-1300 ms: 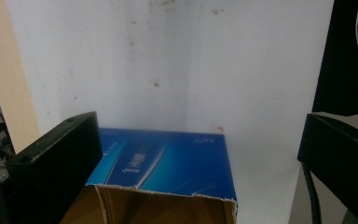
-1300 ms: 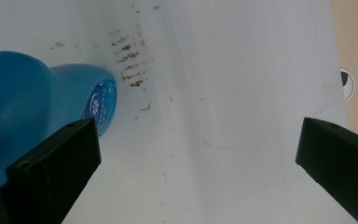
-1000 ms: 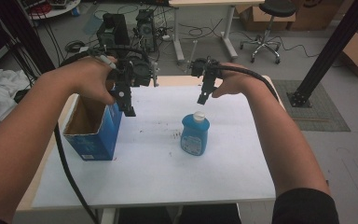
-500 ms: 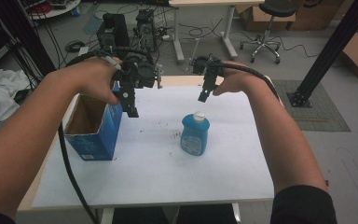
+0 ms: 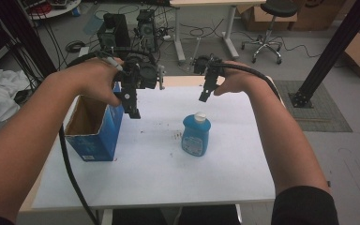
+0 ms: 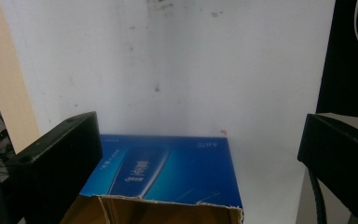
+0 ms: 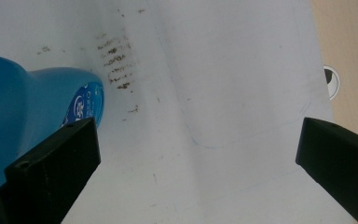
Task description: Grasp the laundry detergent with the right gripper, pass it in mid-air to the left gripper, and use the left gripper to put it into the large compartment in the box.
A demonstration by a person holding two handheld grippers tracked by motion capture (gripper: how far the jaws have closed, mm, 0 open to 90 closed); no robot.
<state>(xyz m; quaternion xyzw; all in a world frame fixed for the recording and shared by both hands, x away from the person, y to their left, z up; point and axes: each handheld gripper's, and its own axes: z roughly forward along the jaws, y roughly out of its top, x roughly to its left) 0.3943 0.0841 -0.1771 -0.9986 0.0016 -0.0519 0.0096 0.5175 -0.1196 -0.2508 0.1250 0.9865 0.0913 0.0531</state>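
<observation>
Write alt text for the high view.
Two handheld grippers hang open above a white table: the left gripper beside an open blue box, the right gripper above an upright blue bottle.

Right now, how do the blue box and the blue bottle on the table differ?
The blue box is a square-sided carton, open at the top with brown card showing inside; the blue bottle is rounded and closed with a white cap. The box stands near the table's left edge under the left gripper; the bottle stands mid-table, below the right gripper. Both stand upright, untouched.
</observation>
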